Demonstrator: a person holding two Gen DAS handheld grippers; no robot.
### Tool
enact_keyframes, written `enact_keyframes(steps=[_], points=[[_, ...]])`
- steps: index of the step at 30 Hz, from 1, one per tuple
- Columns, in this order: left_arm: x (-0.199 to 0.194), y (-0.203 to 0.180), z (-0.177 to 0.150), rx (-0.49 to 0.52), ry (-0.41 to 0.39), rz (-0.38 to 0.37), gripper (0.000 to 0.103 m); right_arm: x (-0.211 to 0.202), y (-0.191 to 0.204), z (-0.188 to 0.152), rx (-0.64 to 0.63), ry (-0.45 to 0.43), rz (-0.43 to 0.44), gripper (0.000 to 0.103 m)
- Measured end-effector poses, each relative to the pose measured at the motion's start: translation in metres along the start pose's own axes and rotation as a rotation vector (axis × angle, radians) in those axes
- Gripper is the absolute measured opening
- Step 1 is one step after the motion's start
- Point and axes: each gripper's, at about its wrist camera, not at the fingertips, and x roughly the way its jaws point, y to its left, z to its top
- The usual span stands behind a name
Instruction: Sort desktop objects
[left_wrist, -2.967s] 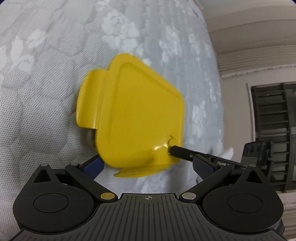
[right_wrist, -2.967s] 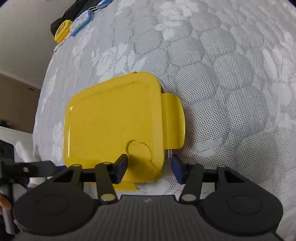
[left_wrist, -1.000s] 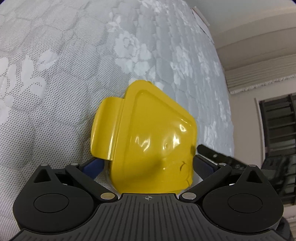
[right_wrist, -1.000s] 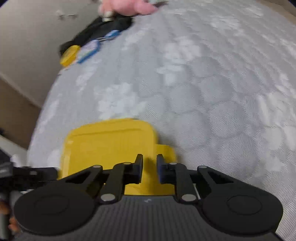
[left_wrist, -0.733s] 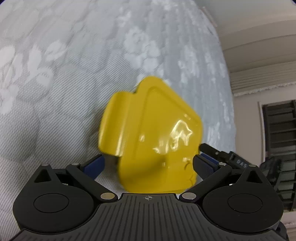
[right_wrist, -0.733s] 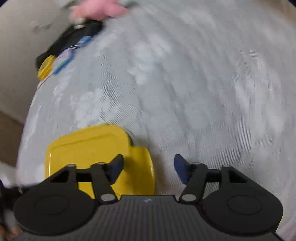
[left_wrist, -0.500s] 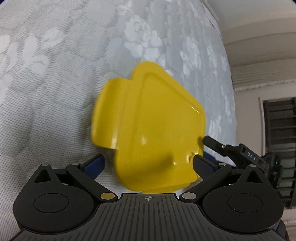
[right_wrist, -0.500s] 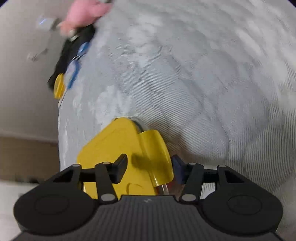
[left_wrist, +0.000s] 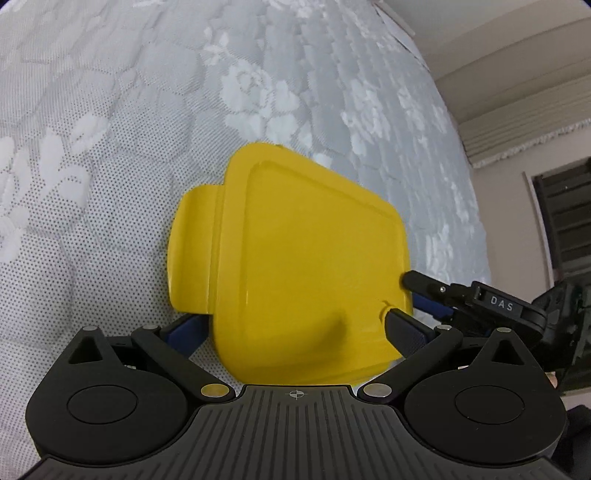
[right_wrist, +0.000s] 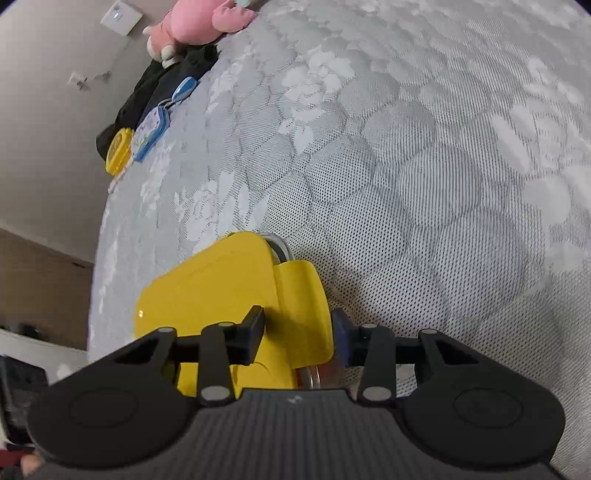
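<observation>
A yellow lidded box (left_wrist: 306, 266) with side clip flaps lies on the grey patterned mattress (left_wrist: 147, 110). My left gripper (left_wrist: 295, 325) is open, its jaws on either side of the box's near end. My right gripper (right_wrist: 299, 328) is open with its jaws astride one yellow clip flap (right_wrist: 303, 306) of the box (right_wrist: 207, 295). A clear rim shows under the lid. The right gripper's finger (left_wrist: 424, 284) shows at the box's right edge in the left wrist view.
At the mattress's far edge lie a pink plush toy (right_wrist: 199, 22), a black cloth (right_wrist: 147, 92), a blue-edged tag (right_wrist: 151, 129) and a small yellow item (right_wrist: 118, 151). A wall and a dark shelf (left_wrist: 565, 221) stand beyond the mattress.
The right gripper was shut a second ago, then opened and came down over the clip flap. The box lid shifted and now lies flatter between the left jaws.
</observation>
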Motion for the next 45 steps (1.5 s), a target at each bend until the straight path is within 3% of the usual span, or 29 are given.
enact_keyframes(steps=[5,7,8,10,12,14,16,18,20,22,24,25,27,28,31,33,36,38,39,43,45], points=[[-0.003,-0.006,0.0,0.036,-0.006,0.025,0.103,-0.002,0.013,0.0,-0.089,-0.022,-0.06,0.04],[-0.003,-0.009,-0.002,0.055,-0.005,0.034,0.103,-0.006,0.017,0.002,-0.119,-0.055,-0.083,0.01],[-0.002,-0.01,-0.002,0.064,-0.003,0.036,0.103,-0.011,0.019,0.006,-0.139,-0.075,-0.09,0.005],[-0.002,-0.012,-0.003,0.081,-0.006,0.047,0.103,-0.018,0.024,0.01,-0.169,-0.105,-0.097,0.01],[-0.004,-0.013,-0.004,0.087,-0.008,0.053,0.103,-0.022,0.025,0.011,-0.173,-0.095,-0.068,0.021],[-0.006,-0.014,-0.005,0.088,-0.011,0.054,0.103,-0.022,0.027,0.007,-0.199,-0.094,-0.082,0.022],[-0.011,-0.012,-0.003,0.072,-0.016,0.049,0.103,-0.02,0.032,0.003,-0.246,-0.107,-0.154,0.031],[-0.018,-0.002,0.002,0.005,-0.054,0.038,0.103,-0.016,0.035,-0.001,-0.296,-0.129,-0.293,0.048],[-0.024,0.014,0.008,-0.069,-0.1,0.016,0.103,-0.012,0.025,-0.004,-0.285,-0.099,-0.312,0.049],[-0.025,0.031,0.013,-0.141,-0.12,-0.011,0.103,-0.009,0.005,-0.007,-0.174,-0.029,-0.24,0.047],[-0.023,0.051,0.015,-0.264,-0.139,-0.074,0.103,-0.012,-0.019,-0.007,0.014,-0.025,-0.142,0.048],[-0.022,0.06,0.017,-0.325,-0.148,-0.105,0.103,-0.012,-0.037,-0.006,0.161,-0.011,-0.058,0.052],[-0.018,0.071,0.019,-0.404,-0.161,-0.178,0.103,-0.005,-0.068,-0.004,0.437,0.038,0.115,0.08],[-0.016,0.076,0.02,-0.441,-0.167,-0.214,0.103,0.0,-0.072,-0.002,0.488,0.061,0.17,0.082],[-0.009,0.071,0.025,-0.392,-0.162,-0.237,0.103,0.011,-0.056,0.006,0.425,0.125,0.277,0.083],[-0.005,0.064,0.027,-0.346,-0.148,-0.218,0.103,0.004,-0.043,0.006,0.381,0.107,0.27,0.084],[-0.001,0.061,0.028,-0.332,-0.141,-0.203,0.103,-0.002,-0.047,0.004,0.418,0.094,0.304,0.081],[0.0,0.061,0.029,-0.341,-0.133,-0.222,0.103,-0.006,-0.051,0.005,0.433,0.073,0.29,0.08],[0.001,0.058,0.03,-0.331,-0.125,-0.229,0.103,-0.008,-0.053,0.006,0.435,0.056,0.292,0.075],[0.008,0.043,0.026,-0.252,-0.087,-0.176,0.103,-0.03,-0.041,0.027,0.394,-0.028,0.44,0.072],[0.013,0.041,0.025,-0.242,-0.071,-0.172,0.103,-0.043,-0.026,0.033,0.32,-0.072,0.409,0.081]])
